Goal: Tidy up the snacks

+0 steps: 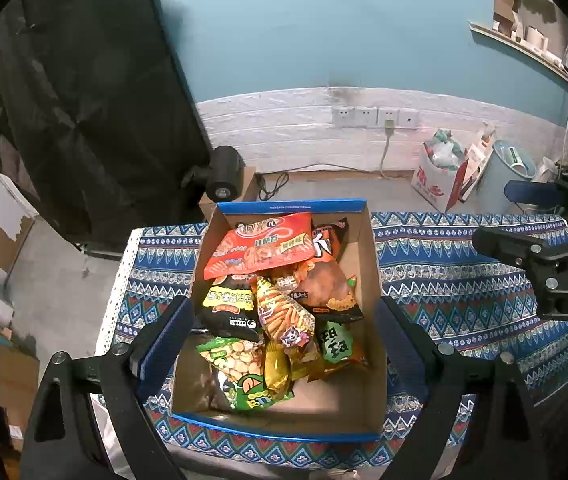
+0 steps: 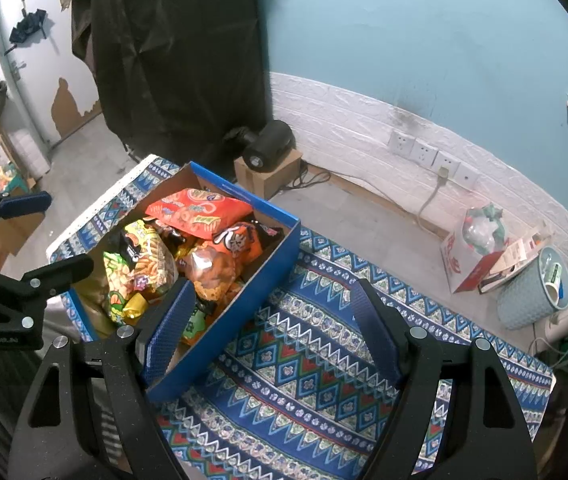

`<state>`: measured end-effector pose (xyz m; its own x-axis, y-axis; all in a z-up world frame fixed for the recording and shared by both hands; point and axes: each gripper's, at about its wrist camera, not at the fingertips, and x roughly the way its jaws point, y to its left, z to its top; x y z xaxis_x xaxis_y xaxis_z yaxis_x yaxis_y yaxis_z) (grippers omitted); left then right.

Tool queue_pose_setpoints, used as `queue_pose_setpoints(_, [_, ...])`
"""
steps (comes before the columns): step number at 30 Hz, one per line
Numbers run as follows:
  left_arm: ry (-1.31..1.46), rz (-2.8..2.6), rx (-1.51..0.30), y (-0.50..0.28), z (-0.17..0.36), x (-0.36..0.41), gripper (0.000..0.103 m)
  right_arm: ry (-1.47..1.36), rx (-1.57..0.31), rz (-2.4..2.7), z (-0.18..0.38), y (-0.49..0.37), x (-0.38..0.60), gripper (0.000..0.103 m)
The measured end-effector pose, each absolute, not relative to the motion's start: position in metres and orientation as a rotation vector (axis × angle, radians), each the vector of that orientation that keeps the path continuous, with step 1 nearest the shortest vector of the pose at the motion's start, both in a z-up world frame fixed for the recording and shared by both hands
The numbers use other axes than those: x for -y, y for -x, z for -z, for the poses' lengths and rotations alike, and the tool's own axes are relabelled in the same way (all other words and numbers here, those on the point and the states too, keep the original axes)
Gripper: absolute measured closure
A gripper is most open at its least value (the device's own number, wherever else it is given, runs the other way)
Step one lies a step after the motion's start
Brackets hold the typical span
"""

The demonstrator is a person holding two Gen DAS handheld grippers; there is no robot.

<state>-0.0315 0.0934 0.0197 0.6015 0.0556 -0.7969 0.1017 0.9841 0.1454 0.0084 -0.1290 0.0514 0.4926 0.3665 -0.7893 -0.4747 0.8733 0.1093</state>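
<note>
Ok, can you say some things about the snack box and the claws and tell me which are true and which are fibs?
1. The snacks are piled inside a cardboard box with blue edges. True.
2. The left claw is squeezing a snack bag. False: it is open above the box and holds nothing.
3. The big red-orange bag lies at the far end of the box. True.
4. The box stands on a plain white cloth. False: the cloth is blue with zigzag and diamond patterns.
5. The right claw is open over the cloth beside the box. True.
6. The box is empty. False: many bags fill it, like the green one with peanut pictures.
</note>
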Motion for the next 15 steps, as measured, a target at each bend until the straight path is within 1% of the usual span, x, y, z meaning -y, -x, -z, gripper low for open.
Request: queue_pose_setpoints(15, [-0.188,0.030,-0.938,0.0313,-0.0173,-0.0886,0.011,0.124,-0.922,-0.506,-0.0521,-0.0087,0.1287,0.024])
